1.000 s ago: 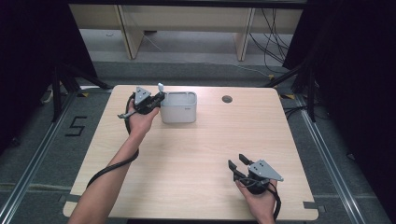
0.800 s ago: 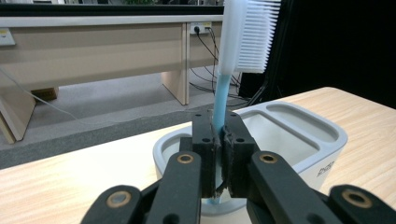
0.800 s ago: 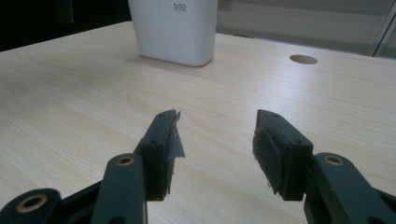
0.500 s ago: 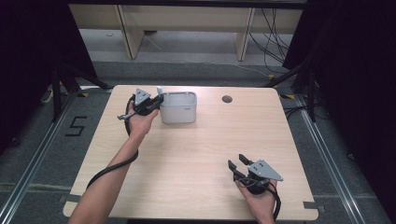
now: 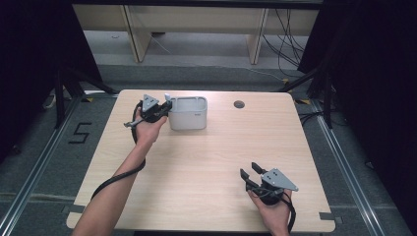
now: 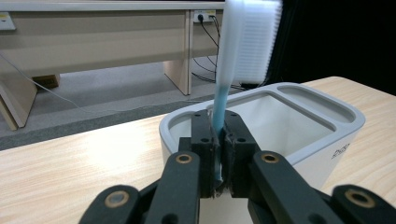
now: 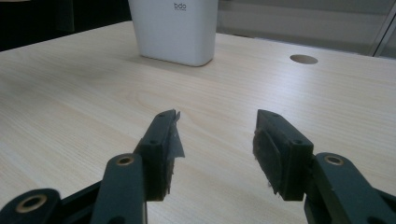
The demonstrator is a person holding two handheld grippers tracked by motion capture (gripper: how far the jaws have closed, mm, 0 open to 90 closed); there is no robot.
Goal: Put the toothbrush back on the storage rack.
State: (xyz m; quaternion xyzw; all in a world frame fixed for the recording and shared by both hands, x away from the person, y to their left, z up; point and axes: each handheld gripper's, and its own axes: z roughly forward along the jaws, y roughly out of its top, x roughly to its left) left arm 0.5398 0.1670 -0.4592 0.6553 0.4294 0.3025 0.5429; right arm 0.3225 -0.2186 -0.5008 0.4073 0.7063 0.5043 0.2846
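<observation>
- Step in hand, as I judge it: putting a toothbrush [image 6: 247, 42] into a white holder [image 5: 188, 114]. The brush is gripped, held upright, and not yet inside.
- Left gripper [image 5: 165, 105], high view: sits near the table's [image 5: 206, 162] far edge, toward its far left corner, just beside the holder's left wall.
- Left gripper view: the two black jaws are pressed tight on the brush's blue handle, low down; white bristle head sticks up at top of frame. The handle stands just in front of the holder's near rim, w/ the big compartment behind it & a narrow one beyond.
- Right gripper [image 5: 252, 173], high view: near the table's near right corner, well apart from the holder, pointing toward it.
- Right gripper view: jaws spread wide, nothing between them; bare wood under them.
- Next move, my guess: lift the brush over the rim, centre it on a compartment, lower it, then let the jaws part. Needs the handle kept upright so it clears the wall.
- View differences: the left gripper view gives the pinch & the holder's inner divider; the high view gives the layout of both hands. The right gripper view adds the holder's front w/ small logo, plus a round hole [image 7: 303, 59] in the table near its far edge.
</observation>
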